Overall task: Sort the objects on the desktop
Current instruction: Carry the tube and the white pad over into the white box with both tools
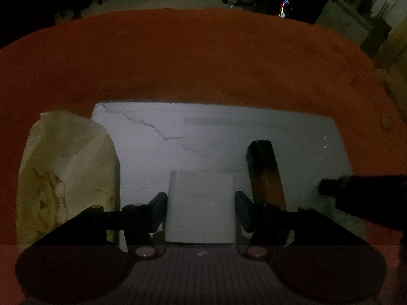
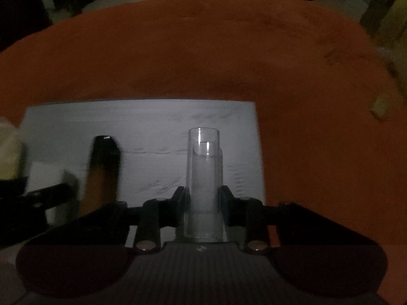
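Note:
In the left wrist view a small white box (image 1: 201, 218) stands on a white sheet (image 1: 229, 127), and my left gripper (image 1: 201, 200) is shut on it, with a pad against each side. In the right wrist view a clear plastic tube (image 2: 204, 162) with a pale inner core stands upright on the same sheet (image 2: 152, 119). My right gripper (image 2: 203, 198) is shut on its lower part. A dark oblong item with an orange-brown lower half (image 1: 265, 172) (image 2: 103, 167) lies on the sheet between the two grippers.
The sheet rests on an orange cloth (image 1: 203, 50) covering the table. A cream crumpled packet (image 1: 66, 172) sits at the sheet's left edge. A small tan object (image 2: 380, 109) lies on the cloth at far right. The room beyond is dark, with furniture.

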Tool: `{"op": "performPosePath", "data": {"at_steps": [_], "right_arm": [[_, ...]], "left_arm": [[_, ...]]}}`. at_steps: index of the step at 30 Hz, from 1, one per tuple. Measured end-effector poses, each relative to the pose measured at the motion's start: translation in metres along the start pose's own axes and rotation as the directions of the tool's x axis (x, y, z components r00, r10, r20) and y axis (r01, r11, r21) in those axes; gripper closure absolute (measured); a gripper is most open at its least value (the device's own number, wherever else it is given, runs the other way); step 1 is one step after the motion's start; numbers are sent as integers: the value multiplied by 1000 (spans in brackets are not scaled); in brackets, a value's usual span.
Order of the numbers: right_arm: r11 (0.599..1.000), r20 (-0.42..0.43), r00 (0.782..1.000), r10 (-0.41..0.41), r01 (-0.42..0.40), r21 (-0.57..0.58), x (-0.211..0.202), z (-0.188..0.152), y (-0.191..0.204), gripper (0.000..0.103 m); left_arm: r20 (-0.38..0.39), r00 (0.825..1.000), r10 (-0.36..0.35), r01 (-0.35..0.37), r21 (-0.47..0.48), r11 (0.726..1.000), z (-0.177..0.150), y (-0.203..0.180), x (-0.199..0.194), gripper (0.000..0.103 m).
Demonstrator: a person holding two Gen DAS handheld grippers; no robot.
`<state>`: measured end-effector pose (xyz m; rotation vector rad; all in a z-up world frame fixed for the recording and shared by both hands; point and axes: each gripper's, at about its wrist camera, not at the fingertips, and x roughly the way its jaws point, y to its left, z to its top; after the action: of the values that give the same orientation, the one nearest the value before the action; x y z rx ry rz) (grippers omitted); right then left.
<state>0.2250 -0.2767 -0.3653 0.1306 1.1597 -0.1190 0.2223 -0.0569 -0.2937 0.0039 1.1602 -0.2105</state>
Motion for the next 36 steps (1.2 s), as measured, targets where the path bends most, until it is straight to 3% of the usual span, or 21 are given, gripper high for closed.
{"op": "performPosePath", "data": {"at_steps": [5, 11, 15, 21, 29, 36], "right_arm": [[983, 43, 989, 143, -147, 106, -28, -1, -25, 71], [976, 121, 981, 148, -165, 143, -61, 5, -57, 71], [984, 150, 980, 134, -149, 94, -84, 2, -66, 71], [971, 190, 955, 226, -237, 37, -131, -15, -73, 71], [942, 194, 923, 331, -311, -129, -195, -63, -52, 71], [909, 133, 905, 405, -383, -166, -207, -126, -44, 71]], "left_arm": [[66, 994, -89, 92, -50, 995, -7, 17, -35, 51], [115, 985, -131, 137, -44, 990, -11, 25, -72, 51], [121, 980, -160, 168, -54, 984, -18, 23, -94, 51], [77, 970, -231, 230, 18, 973, -23, 8, -113, 52], [35, 949, -312, 306, 117, 945, -67, -2, -154, 52], [24, 940, -340, 331, 169, 928, -123, -6, -169, 52]]}}
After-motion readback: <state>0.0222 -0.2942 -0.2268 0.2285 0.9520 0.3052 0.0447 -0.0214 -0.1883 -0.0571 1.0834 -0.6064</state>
